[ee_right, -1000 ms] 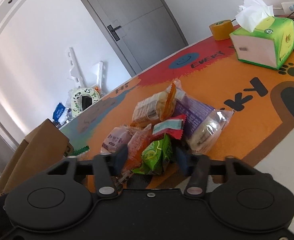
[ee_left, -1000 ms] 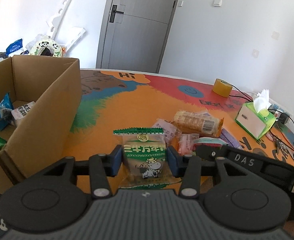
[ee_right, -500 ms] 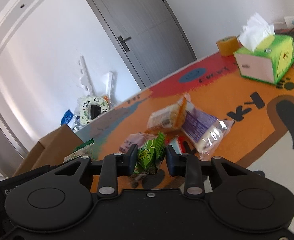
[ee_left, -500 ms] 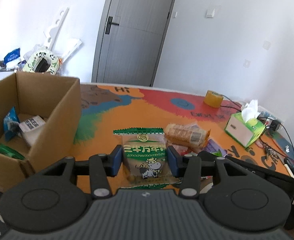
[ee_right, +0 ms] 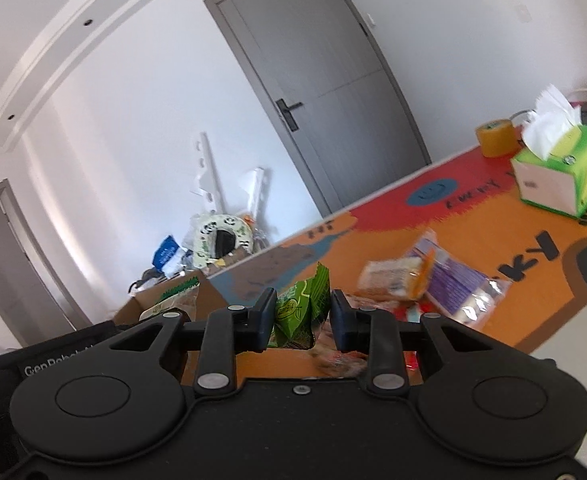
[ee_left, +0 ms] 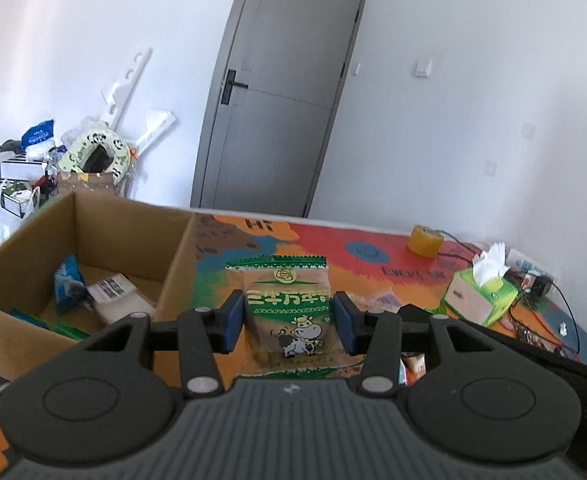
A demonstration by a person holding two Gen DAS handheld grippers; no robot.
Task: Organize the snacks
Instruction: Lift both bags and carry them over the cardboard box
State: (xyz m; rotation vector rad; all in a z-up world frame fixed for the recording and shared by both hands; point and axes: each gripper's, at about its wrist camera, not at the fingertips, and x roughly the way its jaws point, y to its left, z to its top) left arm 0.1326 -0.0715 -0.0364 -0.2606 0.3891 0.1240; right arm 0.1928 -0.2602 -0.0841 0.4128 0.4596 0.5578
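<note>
**Both grippers lifted, each carrying a snack packet**

Compared with a second ago, both views sit higher above the table. In the left wrist view the cardboard box (ee_left: 93, 248) now shows more of its inside and the door fills more of the frame. In the right wrist view the green packet, which then lay in the snack pile ahead of spread jaws, is now up between them, clear of the pile.

The left gripper (ee_left: 289, 318) pinches a green-and-tan snack packet (ee_left: 287, 312) by its two side edges, blue pads pressed against it. The packet stands upright, printed with a cartoon cow and Chinese characters too small to make out. The box lies just to its left, with a blue packet (ee_left: 67, 286) and a white wrapped item (ee_left: 111, 294) inside.

The right gripper (ee_right: 301, 316) has its jaws drawn in narrow on a crumpled bright green packet (ee_right: 301, 308), which stands between the pads; its print is blurred. Right of and beyond it, the remaining snack pile (ee_right: 425, 284) rests on the colourful table mat (ee_right: 493, 220), including an orange-edged packet and a purple one.

On the mat, "HI" and "EVERY" can be read. A green tissue box (ee_right: 561, 176) and a roll of yellow tape (ee_right: 495, 138) stand at the far end. The left gripper's body, seen from the right wrist, carries partial white lettering beginning "Gen".
</note>
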